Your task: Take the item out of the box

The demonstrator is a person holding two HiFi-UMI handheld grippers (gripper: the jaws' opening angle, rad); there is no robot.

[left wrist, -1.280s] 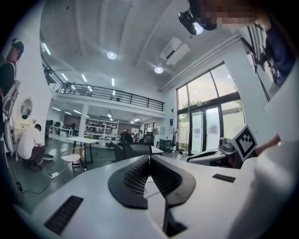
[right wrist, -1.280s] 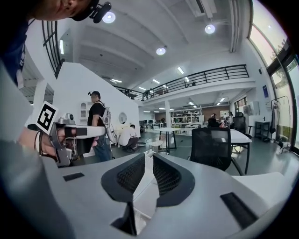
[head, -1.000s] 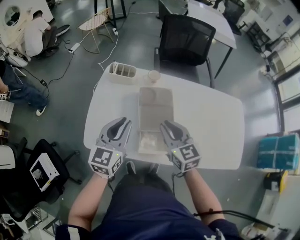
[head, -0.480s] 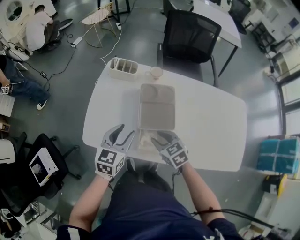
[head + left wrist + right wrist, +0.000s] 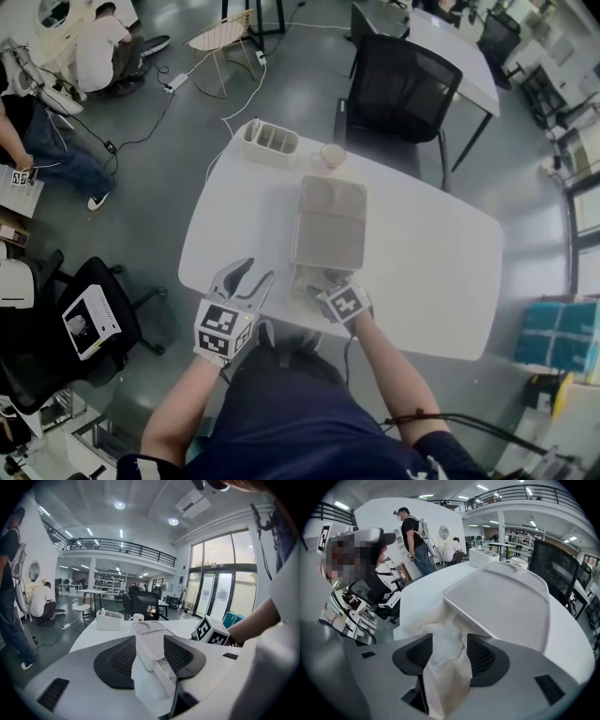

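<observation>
Both jaws just opened wide; right gripper [image 5: 450, 654] straddles the bagged item [image 5: 438, 629], left gripper [image 5: 147, 656] the box [image 5: 328, 223] end; best close squarely, then lift.

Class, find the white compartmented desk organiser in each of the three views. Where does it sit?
Head view: the white compartmented desk organiser sits upper left of centre.
Left gripper view: left of centre.
Right gripper view: small, upper right of centre.
Shared landmark: the pale flat-lidded plastic box, nearer the camera than it in every view.
</observation>
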